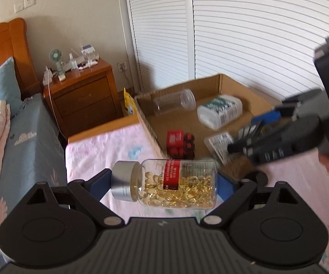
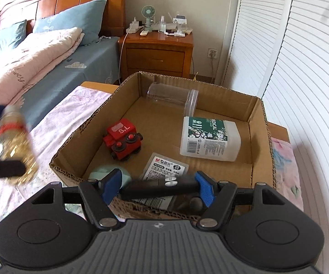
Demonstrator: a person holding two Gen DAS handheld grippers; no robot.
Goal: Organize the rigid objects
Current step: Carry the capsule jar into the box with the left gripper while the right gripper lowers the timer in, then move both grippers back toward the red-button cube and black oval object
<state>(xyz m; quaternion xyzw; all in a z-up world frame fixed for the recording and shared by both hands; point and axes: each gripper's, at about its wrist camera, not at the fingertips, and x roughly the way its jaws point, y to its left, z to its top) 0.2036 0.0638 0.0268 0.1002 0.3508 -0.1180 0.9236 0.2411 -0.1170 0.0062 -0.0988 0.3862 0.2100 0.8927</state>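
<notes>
left wrist view shows the left claw [image 1: 164,182] pinching a clear capsule bottle [image 1: 171,182] sideways, silver cap to the left, one blue pad on the cap end and the other on the base. the bottle hangs over the pink floral cover of the bench [image 1: 109,146], just short of the near-left corner of the cardboard box [image 1: 221,84].

right wrist view shows the right claw [image 2: 157,186] pressed on a dark remote control [image 2: 157,186], held crosswise over the near wall of the box. already lying inside are a clear jar [image 2: 171,96] at the far side, a white medical bottle [image 2: 207,139] on the right, a red toy engine [image 2: 122,139] on the left and a flat lead case [image 2: 164,166] near the front. a pale green round thing [image 2: 109,173] sits at the near-left corner, half hidden by a pad.

my judgement is that both items are bound for the box. to do it well, carry the bottle forward over the left wall and lower it into the bare cardboard between the toy and the jar before spreading the pads, since a round bottle released high would likely roll into the toy. the remote looks best set down flat in the open floor between the lead case and the right wall. the two claws sit close together, so placing one item at a time seems wise.
</notes>
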